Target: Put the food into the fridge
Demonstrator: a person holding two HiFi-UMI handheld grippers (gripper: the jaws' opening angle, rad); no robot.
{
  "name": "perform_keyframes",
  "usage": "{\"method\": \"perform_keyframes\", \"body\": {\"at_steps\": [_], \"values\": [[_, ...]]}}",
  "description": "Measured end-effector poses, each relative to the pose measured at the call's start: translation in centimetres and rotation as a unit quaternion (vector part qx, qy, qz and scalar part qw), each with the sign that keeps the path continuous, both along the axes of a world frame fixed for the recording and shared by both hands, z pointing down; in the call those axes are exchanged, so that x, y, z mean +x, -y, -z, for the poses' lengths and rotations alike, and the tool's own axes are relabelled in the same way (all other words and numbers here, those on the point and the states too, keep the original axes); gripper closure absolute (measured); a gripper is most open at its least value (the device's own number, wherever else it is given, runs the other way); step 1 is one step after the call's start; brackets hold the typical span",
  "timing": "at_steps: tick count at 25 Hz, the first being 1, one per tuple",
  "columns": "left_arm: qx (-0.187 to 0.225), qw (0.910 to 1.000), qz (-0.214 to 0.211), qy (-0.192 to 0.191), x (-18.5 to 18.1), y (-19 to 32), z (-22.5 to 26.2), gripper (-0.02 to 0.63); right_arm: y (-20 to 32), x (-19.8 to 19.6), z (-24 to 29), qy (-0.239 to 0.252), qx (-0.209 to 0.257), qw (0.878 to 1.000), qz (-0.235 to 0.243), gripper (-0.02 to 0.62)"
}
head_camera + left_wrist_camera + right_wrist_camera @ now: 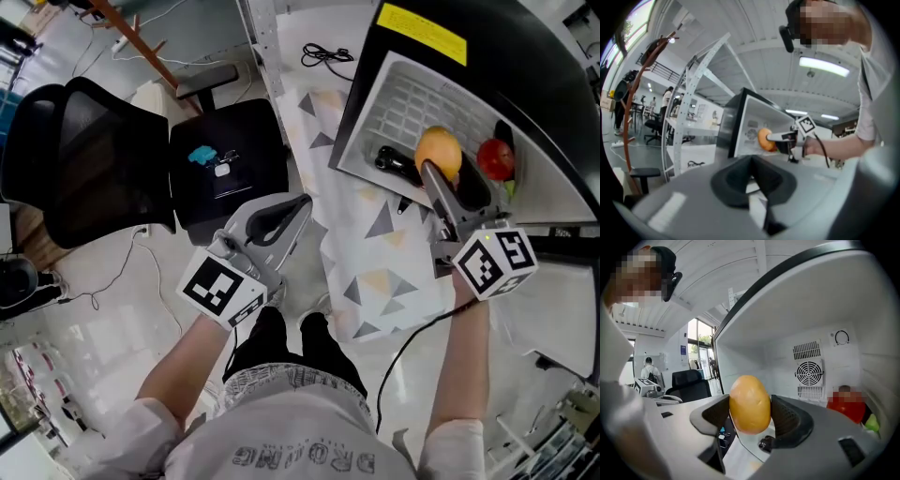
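Observation:
My right gripper (441, 172) (750, 406) is shut on a yellow-orange fruit (439, 152) (750, 404), held at the mouth of the open small fridge (412, 94) (787, 324). A red fruit (496, 157) (847, 408) lies inside the fridge at the right, with something green (872, 423) beside it. In the head view a black object (398, 165) lies on the fridge floor left of the fruit. My left gripper (286, 220) (751, 177) is shut and empty, held low over the floor left of the patterned cloth. In the left gripper view the fruit (766, 139) shows in the other gripper.
A white cloth with triangle patterns (375, 244) covers the surface under the fridge. A black office chair (122, 159) with a teal item (202, 156) on its seat stands at the left. A black cable (328, 54) lies on the cloth at the back. A white slotted rack post (693, 93) stands left.

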State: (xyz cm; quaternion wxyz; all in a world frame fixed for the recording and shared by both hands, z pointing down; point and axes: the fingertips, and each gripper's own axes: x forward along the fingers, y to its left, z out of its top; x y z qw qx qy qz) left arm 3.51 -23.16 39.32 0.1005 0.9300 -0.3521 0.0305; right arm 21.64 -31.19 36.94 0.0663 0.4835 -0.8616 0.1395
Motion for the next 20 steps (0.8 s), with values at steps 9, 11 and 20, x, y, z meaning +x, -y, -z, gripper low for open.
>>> {"method": "perform_keyframes", "body": {"at_steps": [9,11,20], "values": [[-0.005,0.9998,0.020,-0.005,-0.8,0.4,-0.8,0.598,2.8,-0.4,-1.9,-0.083,0.001,0.996,0.027,0.321],[-0.007,0.9997,0.023,-0.007,-1.1,0.5,-1.1,0.598,3.2,-0.4,-2.1,-0.098,0.001,0.995,0.029,0.321],[-0.020,0.9993,0.029,-0.009,-1.9,0.1,-2.7,0.598,4.9,-0.7,-4.0,-0.171,-0.007,0.984,0.050,0.321]]}}
